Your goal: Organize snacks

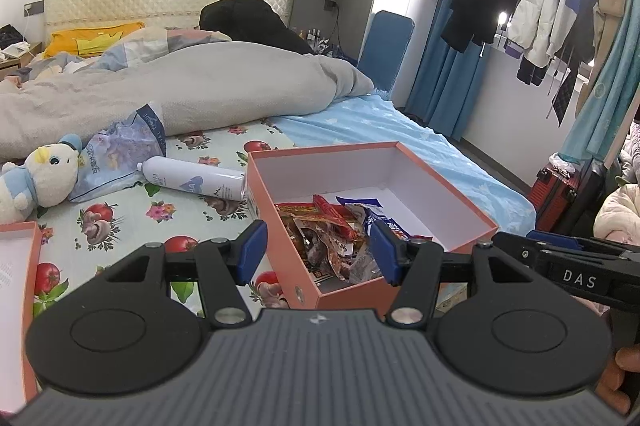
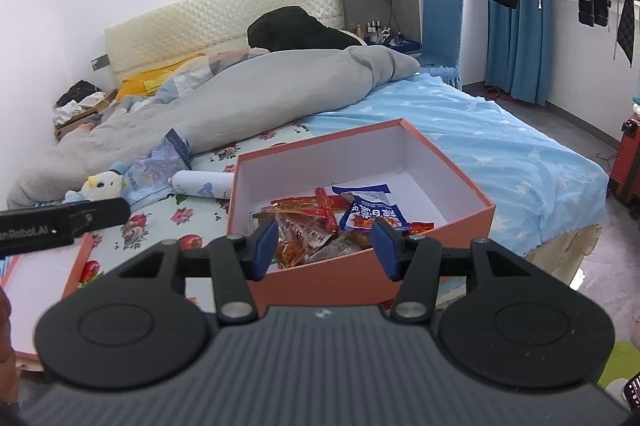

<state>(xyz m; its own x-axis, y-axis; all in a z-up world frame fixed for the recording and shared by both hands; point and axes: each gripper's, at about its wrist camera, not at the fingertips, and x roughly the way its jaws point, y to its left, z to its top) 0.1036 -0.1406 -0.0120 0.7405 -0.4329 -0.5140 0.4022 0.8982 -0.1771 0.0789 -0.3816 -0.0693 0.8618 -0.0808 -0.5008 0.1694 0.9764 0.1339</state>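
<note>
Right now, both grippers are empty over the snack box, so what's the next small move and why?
Probably swing the left gripper toward the box lid lying left: the snack packets already sit inside the orange box, and both grippers are open.

The scene is viewed from two wrist cameras, each set just behind its gripper and aimed forward and somewhat downward along the fingers. The orange box (image 1: 472, 240) on the bed is taken as landmark. From the left wrist view it is seen close, from its near left corner; the right gripper (image 1: 560, 246) is caught at the right edge, beside the box. From the right wrist view the orange box (image 2: 460, 226) is faced from its near side, equally close. The box, the quilt behind it and the headboard beyond are shared by both views.
</note>
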